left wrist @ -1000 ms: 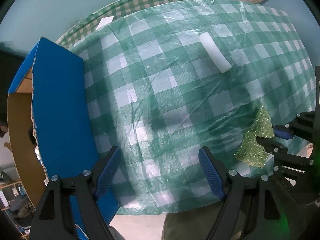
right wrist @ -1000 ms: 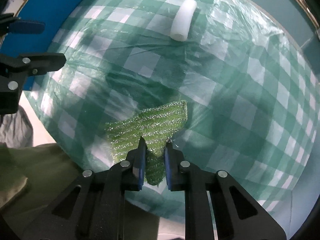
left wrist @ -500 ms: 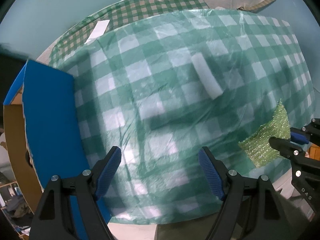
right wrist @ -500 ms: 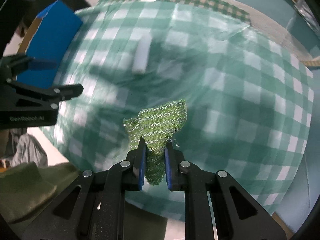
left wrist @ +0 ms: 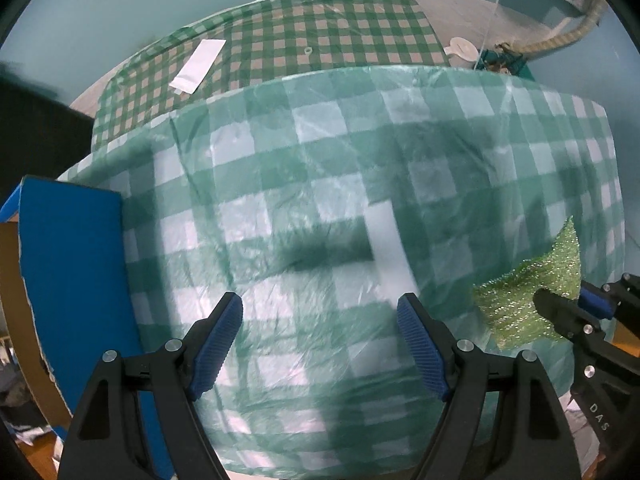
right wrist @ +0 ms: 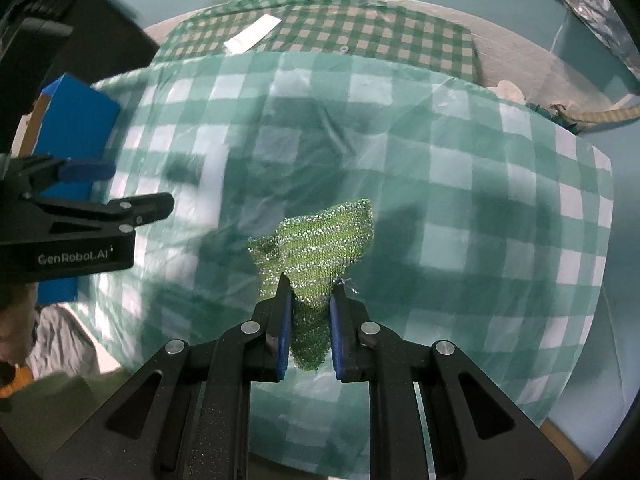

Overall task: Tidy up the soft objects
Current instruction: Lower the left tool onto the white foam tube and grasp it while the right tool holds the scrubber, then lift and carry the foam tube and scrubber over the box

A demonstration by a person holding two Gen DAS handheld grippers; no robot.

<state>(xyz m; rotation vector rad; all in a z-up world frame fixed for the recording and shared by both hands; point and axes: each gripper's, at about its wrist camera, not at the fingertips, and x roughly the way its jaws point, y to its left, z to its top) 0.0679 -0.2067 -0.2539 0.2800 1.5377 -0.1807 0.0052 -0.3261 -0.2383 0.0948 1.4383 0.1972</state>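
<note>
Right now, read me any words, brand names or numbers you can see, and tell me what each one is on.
"GenRobot.AI": white print on the black body of the left gripper, seen from the right wrist.
"DAS": white letters on the black body of the right gripper, seen from the left wrist; the rest is cut off.
White paper slip on the far checked cloth: no print readable.

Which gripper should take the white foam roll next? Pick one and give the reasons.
Left. The left gripper is open and empty, and the white foam roll lies on the checked sheet just ahead of its fingers. The right gripper is shut on the green scouring cloth.
</note>
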